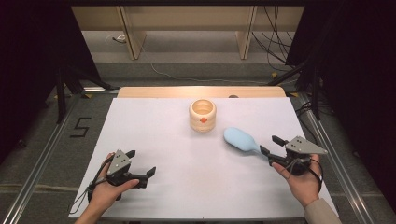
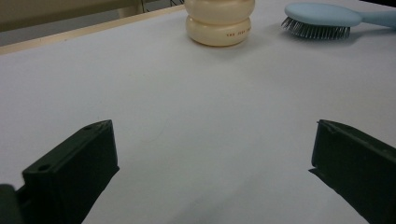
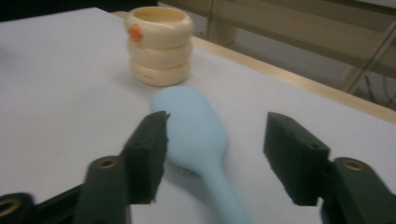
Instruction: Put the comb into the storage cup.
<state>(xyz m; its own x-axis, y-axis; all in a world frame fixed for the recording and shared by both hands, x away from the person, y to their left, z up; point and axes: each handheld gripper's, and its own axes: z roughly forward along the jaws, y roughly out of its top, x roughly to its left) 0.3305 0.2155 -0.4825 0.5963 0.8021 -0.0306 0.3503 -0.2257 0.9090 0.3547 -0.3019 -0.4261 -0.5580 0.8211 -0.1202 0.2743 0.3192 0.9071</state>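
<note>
Near the worktop's [image 1: 154, 135] near left corner, left gripper [image 1: 141, 163] in a hand [image 1: 105, 191], jaws spread wide, nothing between them, bare white surface ahead in the left gripper view [image 2: 212, 154]; toward the middle of the far edge, a cream ringed cup [image 1: 202, 115] standing upright, open mouth up, small orange mark on its side, seen again in the left gripper view [image 2: 219, 21] and the right gripper view [image 3: 160, 44]; just right of the cup and apart from it, a pale blue hairbrush [image 1: 240, 140] lying bristles down, head toward the cup, handle running toward the right edge; bristles plain in the left gripper view [image 2: 322, 18]; close to the right edge, right gripper [image 1: 272, 144] in the other hand [image 1: 303, 179], jaws parted about halfway, one on each side of the brush handle [image 3: 205, 140], pads clear of it, not pinching.
</note>
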